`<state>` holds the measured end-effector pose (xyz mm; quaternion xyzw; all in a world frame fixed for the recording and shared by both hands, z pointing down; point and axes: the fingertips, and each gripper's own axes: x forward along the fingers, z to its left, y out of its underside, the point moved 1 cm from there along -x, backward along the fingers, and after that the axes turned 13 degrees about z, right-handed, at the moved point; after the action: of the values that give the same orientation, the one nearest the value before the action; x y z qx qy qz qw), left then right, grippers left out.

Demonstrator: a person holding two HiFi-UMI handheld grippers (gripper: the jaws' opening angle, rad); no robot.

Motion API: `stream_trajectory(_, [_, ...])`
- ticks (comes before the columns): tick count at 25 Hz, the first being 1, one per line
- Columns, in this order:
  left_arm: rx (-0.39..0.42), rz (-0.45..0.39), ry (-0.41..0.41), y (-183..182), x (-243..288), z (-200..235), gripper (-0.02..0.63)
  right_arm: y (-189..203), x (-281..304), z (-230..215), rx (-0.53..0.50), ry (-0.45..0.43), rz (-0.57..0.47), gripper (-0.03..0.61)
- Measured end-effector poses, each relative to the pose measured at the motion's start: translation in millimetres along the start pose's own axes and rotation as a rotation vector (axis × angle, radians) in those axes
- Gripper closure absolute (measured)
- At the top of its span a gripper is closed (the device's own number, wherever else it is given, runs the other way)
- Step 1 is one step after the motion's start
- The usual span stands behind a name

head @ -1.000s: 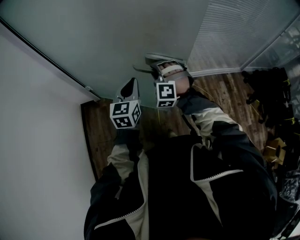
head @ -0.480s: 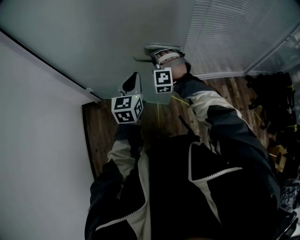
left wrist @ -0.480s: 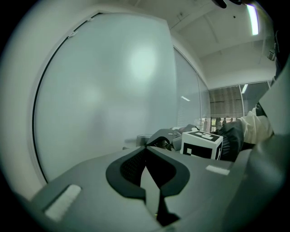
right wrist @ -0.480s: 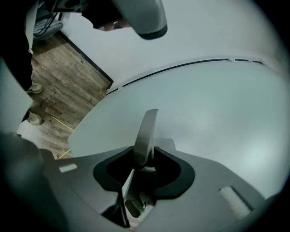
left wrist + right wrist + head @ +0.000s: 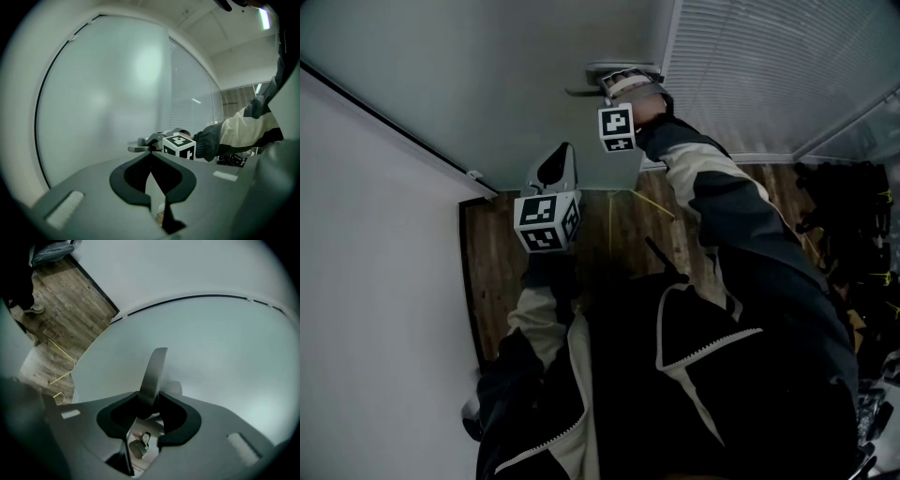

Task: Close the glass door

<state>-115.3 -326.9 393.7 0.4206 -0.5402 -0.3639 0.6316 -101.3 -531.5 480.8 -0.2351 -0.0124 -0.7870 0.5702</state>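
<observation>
The frosted glass door (image 5: 487,75) fills the top of the head view. Its metal lever handle (image 5: 619,73) sticks out near the door's right edge. My right gripper (image 5: 621,86) reaches out to it at arm's length. In the right gripper view the handle (image 5: 157,366) runs between the jaws of the right gripper (image 5: 149,401), which have just been closing and grip it. My left gripper (image 5: 555,167) hangs lower and to the left, apart from the door, pointing at the pane (image 5: 103,108). The left gripper (image 5: 150,154) has its tips together with nothing in them.
A white wall (image 5: 366,234) stands to the left, with a dark frame line between it and the door. A glass panel with blinds (image 5: 769,75) adjoins the door on the right. Wood floor (image 5: 609,225) lies below. Dark clutter (image 5: 853,206) sits at the far right. A lock knob (image 5: 138,446) shows under the handle.
My right gripper has moved farther out and up in the head view with the handle in it, and the door has swung away. My left gripper has shifted a little left.
</observation>
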Motion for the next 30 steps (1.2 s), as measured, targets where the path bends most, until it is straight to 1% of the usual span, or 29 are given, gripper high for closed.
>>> stream_trajectory(3, [-0.009, -0.006, -0.021, -2, -4, 2, 0.615, 3, 25, -13, -0.017, 0.005, 0.024, 0.445])
stream_trajectory(7, [-0.030, 0.004, -0.042, 10, -11, 5, 0.615, 2, 60, -20, -0.043, -0.002, 0.047, 0.445])
stream_trajectory(10, [-0.023, 0.012, -0.077, 18, -12, 9, 0.615, 7, 86, -29, -0.084, -0.011, 0.079, 0.443])
stream_trajectory(12, [-0.039, 0.023, -0.093, 23, -13, 13, 0.615, 10, 100, -33, -0.108, -0.019, 0.090, 0.443])
stream_trajectory(15, [-0.047, 0.033, -0.119, 28, -14, 21, 0.615, 10, 116, -39, -0.118, -0.017, 0.094, 0.443])
stream_trajectory(18, [-0.066, 0.043, -0.137, 34, -21, 23, 0.615, 11, 122, -40, -0.107, -0.007, 0.092, 0.444])
stream_trajectory(21, [-0.082, 0.043, -0.159, 40, -34, 26, 0.615, 6, 114, -40, -0.097, 0.009, 0.084, 0.443])
stream_trajectory(24, [-0.085, 0.038, -0.169, 41, -40, 26, 0.615, 5, 110, -41, -0.090, 0.007, 0.082, 0.443])
stream_trajectory(30, [-0.082, 0.057, -0.194, 43, -46, 28, 0.615, 9, 113, -40, -0.087, 0.005, 0.083, 0.444])
